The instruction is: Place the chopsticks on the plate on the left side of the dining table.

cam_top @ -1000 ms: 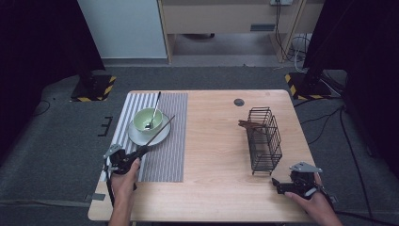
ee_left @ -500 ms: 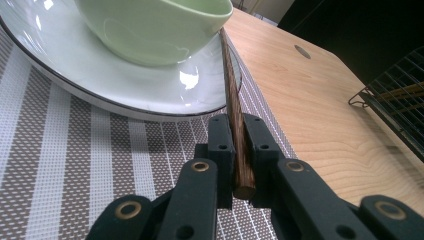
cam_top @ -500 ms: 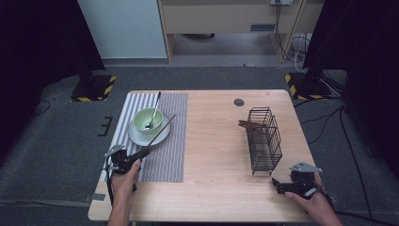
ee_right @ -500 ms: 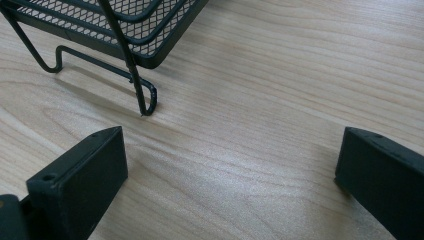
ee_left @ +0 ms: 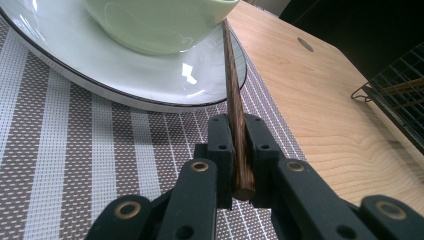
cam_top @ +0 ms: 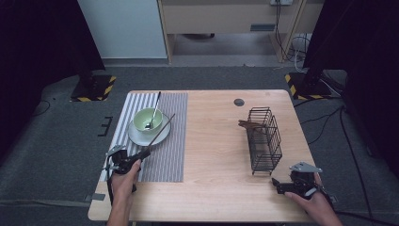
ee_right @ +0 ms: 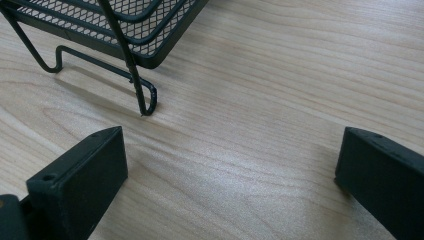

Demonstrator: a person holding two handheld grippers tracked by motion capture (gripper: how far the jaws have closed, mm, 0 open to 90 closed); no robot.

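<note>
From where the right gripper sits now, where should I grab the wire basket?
Take the basket by its top rim wire at the near end, coming down from above. The sides are thin wire mesh with nothing solid to pinch, and the rim is a single bar the open jaws of the right gripper can straddle. Avoid the far end, where wooden sticks poke out.

My left gripper (cam_top: 123, 161) sits low at the near left, forearm entering from the bottom edge, jaws clamped tight on a thin wooden stick (ee_left: 235, 107). My right gripper (cam_top: 291, 184) rests at the near right, jaws spread wide, gripping nothing.
</note>
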